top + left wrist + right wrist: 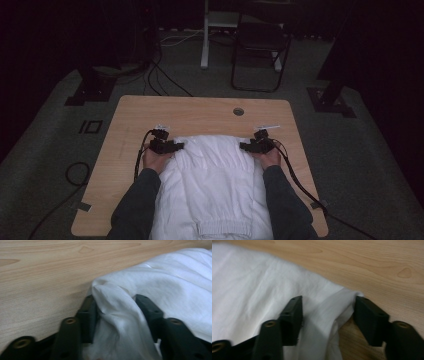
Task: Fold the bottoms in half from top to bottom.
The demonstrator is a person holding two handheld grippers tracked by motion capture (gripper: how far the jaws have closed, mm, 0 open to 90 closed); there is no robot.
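I'm seeing dark grey sleeves (137,200) coming in from six o'clock. I'm looking at the left gripper (176,145) and right gripper (243,146): black, blocky bodies, pale plates on top. Black cables (295,175) are trailing toward five and seven o'clock. Brass-ringed screw holes are showing on the matte jaws (up close).

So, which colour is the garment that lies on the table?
The garment is plain white, with no pattern. The high view shows it best.
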